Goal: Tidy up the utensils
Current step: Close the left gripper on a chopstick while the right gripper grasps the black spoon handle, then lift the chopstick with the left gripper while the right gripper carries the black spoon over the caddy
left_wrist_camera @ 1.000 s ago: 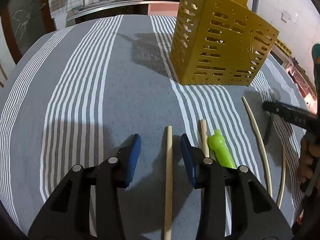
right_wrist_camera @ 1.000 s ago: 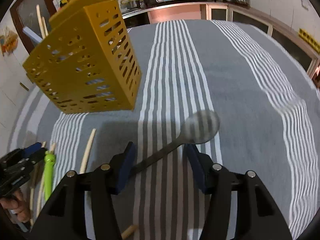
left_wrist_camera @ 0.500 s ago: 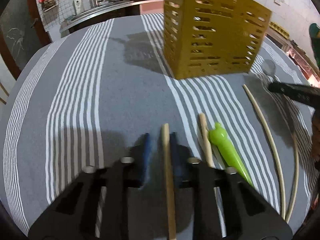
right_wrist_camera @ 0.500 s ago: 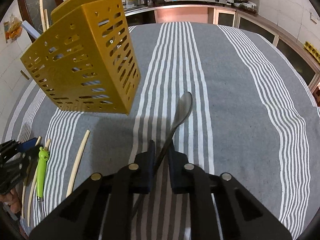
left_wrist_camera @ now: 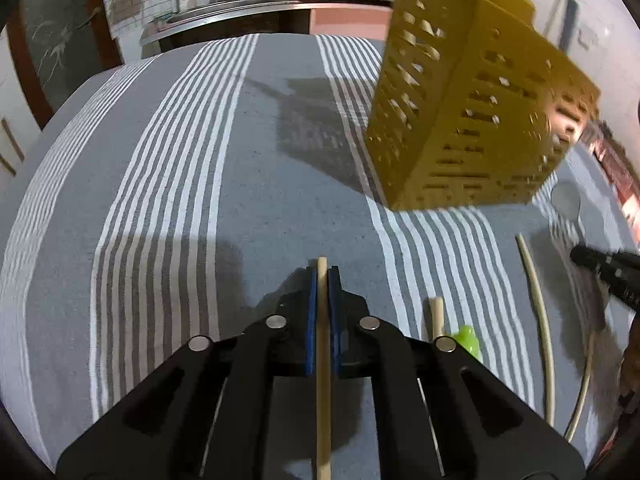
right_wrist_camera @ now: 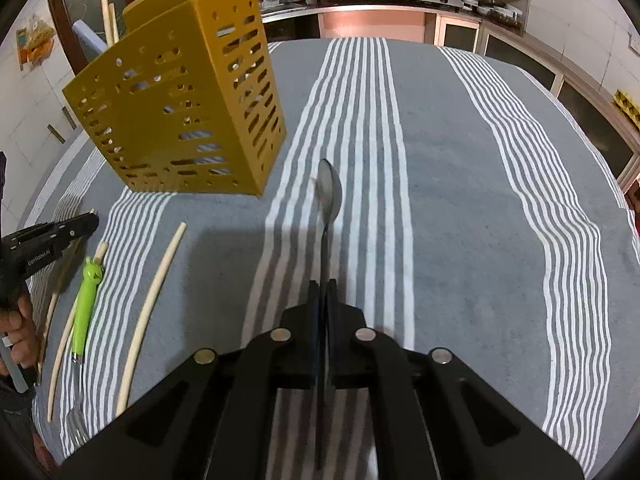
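Observation:
A wooden chopstick (left_wrist_camera: 322, 332) runs lengthwise between the blue pads of my left gripper (left_wrist_camera: 322, 270). The pads press on it, though the jaws are opening slightly. In the right wrist view my right gripper (right_wrist_camera: 322, 284) is shut on the handle of a metal spoon (right_wrist_camera: 329, 192), whose bowl points forward, edge-on above the cloth. The yellow perforated utensil holder (left_wrist_camera: 460, 120) stands ahead and to the right of the left gripper. From the right gripper the holder (right_wrist_camera: 180, 120) lies ahead and to the left.
On the striped grey cloth (right_wrist_camera: 460, 200) lie a green-handled fork (right_wrist_camera: 86, 300), a pale curved chopstick (right_wrist_camera: 150, 312) and other thin sticks. A person's hand (right_wrist_camera: 16, 332) holds the left gripper at the frame's left edge. A kitchen counter with a stove runs behind the table.
Both grippers went from open to shut, the left on the wooden chopstick, the right on the spoon handle. The spoon swung from slanted to straight ahead. The holder looms nearer in the left view.

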A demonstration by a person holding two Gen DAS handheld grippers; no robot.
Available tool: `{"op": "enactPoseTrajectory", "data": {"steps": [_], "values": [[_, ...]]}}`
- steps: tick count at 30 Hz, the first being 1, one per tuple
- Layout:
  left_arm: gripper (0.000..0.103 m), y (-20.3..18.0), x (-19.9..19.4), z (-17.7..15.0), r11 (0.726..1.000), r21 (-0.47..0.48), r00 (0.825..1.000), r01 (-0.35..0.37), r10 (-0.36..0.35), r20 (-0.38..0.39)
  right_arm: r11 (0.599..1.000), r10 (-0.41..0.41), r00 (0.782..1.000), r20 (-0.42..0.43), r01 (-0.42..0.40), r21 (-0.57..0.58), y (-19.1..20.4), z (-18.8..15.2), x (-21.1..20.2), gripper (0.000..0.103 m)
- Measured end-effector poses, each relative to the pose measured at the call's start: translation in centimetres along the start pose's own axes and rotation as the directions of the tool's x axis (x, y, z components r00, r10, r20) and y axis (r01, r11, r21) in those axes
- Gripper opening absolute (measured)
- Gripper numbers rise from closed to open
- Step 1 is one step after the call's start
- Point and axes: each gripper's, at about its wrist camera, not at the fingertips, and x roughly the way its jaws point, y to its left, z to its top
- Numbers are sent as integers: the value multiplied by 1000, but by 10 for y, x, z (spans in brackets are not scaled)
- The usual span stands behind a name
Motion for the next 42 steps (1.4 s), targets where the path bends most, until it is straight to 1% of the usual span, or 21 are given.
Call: {"op": "enactPoseTrajectory", "data": {"steps": [1, 2, 3, 6, 7, 9, 10, 12, 14, 16, 17, 18, 19, 20, 24, 26, 28, 30, 34, 39, 42], "values": [[36, -1, -3, 0, 1000, 8, 1000, -9, 9, 0, 1000, -5, 1000, -1, 5, -6, 0, 0, 1, 5], [48, -2, -5, 0, 1000, 21, 1000, -12, 12, -1, 1000, -13, 1000, -1, 13, -9, 0, 2, 1, 5], [55, -3, -7, -1, 999, 35, 1000, -17, 17, -1, 1000, -17, 1000, -3, 17, -12, 0, 4, 3, 5], [54, -5, -6, -4, 997, 77, 999, -31, 33, -26, 999, -32, 999, -10, 31, -29, -3, 17, 10, 12], [54, -4, -5, -6, 996, 84, 999, -30, 33, -30, 999, -34, 999, -13, 33, -30, -4, 20, 11, 17], [54, -3, -5, -8, 995, 98, 999, -31, 35, -35, 999, -20, 1000, -24, 20, -35, -4, 28, 14, 32], [54, -3, -5, -7, 994, 104, 999, -30, 34, -40, 999, -17, 999, -27, 16, -37, -3, 30, 15, 39], [52, -5, -3, -7, 992, 126, 998, -31, 37, -44, 998, -26, 999, -37, 25, -51, -2, 36, 19, 40], [46, -7, -1, -7, 988, 148, 998, -33, 40, -42, 998, -32, 999, -40, 30, -58, -1, 42, 21, 40], [29, -10, -2, -7, 986, 166, 998, -34, 41, -37, 997, -41, 998, -36, 38, -71, 1, 43, 24, 38], [24, -13, -2, -8, 983, 177, 998, -39, 46, -32, 996, -42, 999, -30, 39, -75, 2, 43, 24, 29], [14, -16, -2, -9, 982, 182, 999, -41, 47, -27, 996, -40, 999, -28, 37, -77, 2, 42, 23, 22], [5, -19, -3, -11, 983, 178, 998, -46, 51, -23, 996, -39, 999, -23, 37, -77, 2, 41, 22, 10], [5, -19, -3, -10, 984, 169, 998, -49, 53, -19, 997, -35, 999, -13, 34, -70, 2, 39, 19, 8], [4, -17, -7, -9, 991, 133, 1000, -19, 20, -6, 999, 15, 998, 55, -13, -35, -1, 34, 0, 8], [4, -13, -16, -7, 994, 109, 1000, 4, -7, 25, 999, 29, 994, 105, -26, -26, -2, 31, -17, 8], [4, -9, -30, -2, 996, 82, 996, 34, -41, 78, 997, 73, 979, 191, -70, -18, -2, 28, -40, 8], [4, -7, -47, 1, 997, 63, 991, 44, -52, 125, 995, 100, 962, 256, -99, -18, -1, 24, -59, 8], [4, -10, -88, 6, 996, 50, 968, 71, -81, 239, 989, 148, 914, 378, -146, -36, 4, 20, -97, 8], [4, -20, -130, 12, 994, 55, 932, 91, -105, 347, 984, 178, 874, 453, -172, -55, 11, 16, -123, 8], [4, -25, -152, 16, 993, 60, 909, 101, -116, 400, 982, 188, 857, 479, -177, -69, 14, 17, -132, 8]]}}
